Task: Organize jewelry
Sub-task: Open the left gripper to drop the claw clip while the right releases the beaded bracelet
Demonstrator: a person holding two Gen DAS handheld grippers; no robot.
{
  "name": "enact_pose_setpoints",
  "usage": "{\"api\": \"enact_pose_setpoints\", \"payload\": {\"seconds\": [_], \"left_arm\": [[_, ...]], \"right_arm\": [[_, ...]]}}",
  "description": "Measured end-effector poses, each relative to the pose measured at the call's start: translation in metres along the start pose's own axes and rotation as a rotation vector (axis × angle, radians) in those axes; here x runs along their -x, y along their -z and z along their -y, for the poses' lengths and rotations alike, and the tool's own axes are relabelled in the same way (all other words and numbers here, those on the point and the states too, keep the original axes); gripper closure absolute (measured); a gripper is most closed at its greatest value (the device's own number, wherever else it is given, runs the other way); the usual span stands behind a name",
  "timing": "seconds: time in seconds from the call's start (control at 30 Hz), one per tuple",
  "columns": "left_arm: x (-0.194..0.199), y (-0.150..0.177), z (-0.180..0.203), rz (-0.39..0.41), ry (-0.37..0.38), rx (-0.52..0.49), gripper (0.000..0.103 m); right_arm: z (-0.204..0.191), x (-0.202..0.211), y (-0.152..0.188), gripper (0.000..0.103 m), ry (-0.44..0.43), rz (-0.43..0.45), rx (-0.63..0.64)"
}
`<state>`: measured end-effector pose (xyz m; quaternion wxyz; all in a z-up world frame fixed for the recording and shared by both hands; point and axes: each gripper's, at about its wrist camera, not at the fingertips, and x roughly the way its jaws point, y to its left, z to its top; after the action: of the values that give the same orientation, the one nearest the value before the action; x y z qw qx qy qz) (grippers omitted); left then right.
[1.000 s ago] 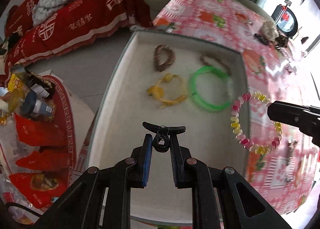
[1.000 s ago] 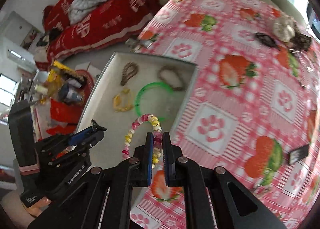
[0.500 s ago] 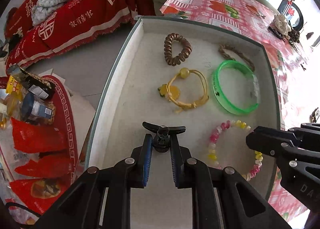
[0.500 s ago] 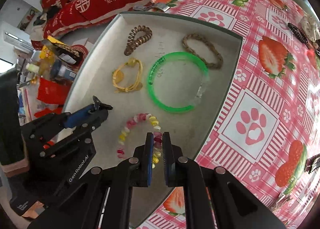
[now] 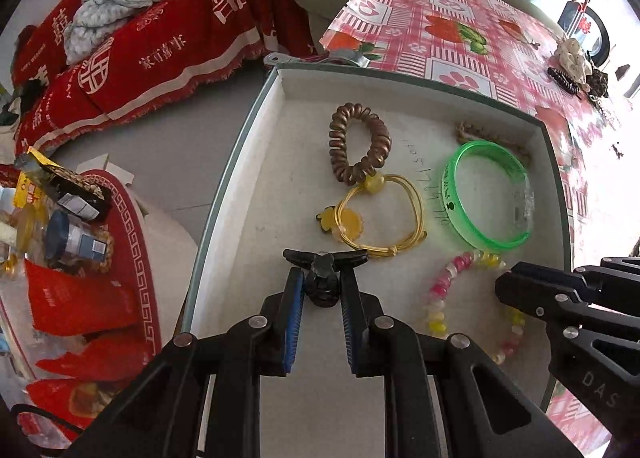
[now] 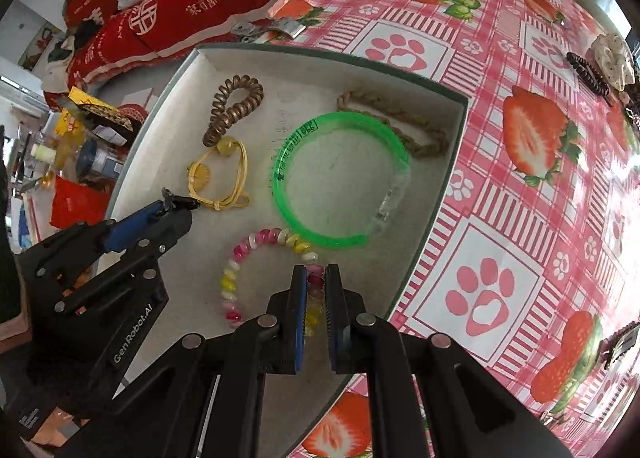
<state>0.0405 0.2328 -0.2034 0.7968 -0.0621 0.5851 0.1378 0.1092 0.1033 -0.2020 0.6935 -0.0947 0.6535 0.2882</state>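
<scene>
A grey-rimmed white tray (image 5: 248, 126) (image 6: 448, 194) holds a bronze coil hair tie (image 5: 358, 144) (image 6: 234, 110), a yellow cord bracelet (image 5: 380, 218) (image 6: 218, 178), a green bangle (image 5: 486, 194) (image 6: 340, 178) and a braided brown bracelet (image 6: 394, 122). My right gripper (image 6: 316, 284) (image 5: 520, 290) is shut on a pink, yellow and white bead bracelet (image 6: 248, 258) (image 5: 444, 286), which lies on the tray floor. My left gripper (image 5: 322, 286) (image 6: 176, 204) is shut on a small black hair clip (image 5: 325, 272) low over the tray's near left part.
The tray sits on a strawberry-and-paw tablecloth (image 6: 520, 58). More hair accessories (image 6: 600, 66) lie at the table's far right. Beyond the left edge are the floor, a red-covered sofa (image 5: 140, 38) and a low stand with bottles and red packets (image 5: 72, 242).
My right gripper carried the bead bracelet from over the tablecloth into the tray and lowered it onto the floor. Both views moved closer to the tray. The left gripper kept the clip.
</scene>
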Motion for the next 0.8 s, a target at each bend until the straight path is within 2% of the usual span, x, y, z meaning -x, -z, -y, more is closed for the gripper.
{"api": "enact_pose_setpoints", "payload": {"seconds": [0.4,0.47,0.5,0.6,0.67,0.8], "left_arm": [[0.006,0.005,-0.004,-0.021,-0.014,0.011,0.078],[0.008,0.006,-0.005,-0.019,-0.016,0.010,0.078],[0.009,0.007,-0.006,-0.020,-0.016,0.008,0.077],[0.013,0.008,-0.007,-0.006,-0.024,0.017,0.000],[0.024,0.009,-0.007,0.045,-0.031,0.025,0.000],[0.026,0.008,-0.004,0.032,-0.032,0.015,0.000]], "right_arm": [[-0.007,0.005,0.001,0.092,0.001,0.011,0.020],[-0.009,0.011,0.001,0.091,-0.001,0.027,0.028],[-0.010,0.015,0.000,0.086,-0.004,0.034,0.029],[-0.009,0.028,-0.002,0.064,-0.015,0.060,0.018],[-0.009,0.038,-0.003,0.063,-0.021,0.087,0.011],[-0.002,0.059,-0.001,0.061,-0.022,0.137,-0.014]]}}
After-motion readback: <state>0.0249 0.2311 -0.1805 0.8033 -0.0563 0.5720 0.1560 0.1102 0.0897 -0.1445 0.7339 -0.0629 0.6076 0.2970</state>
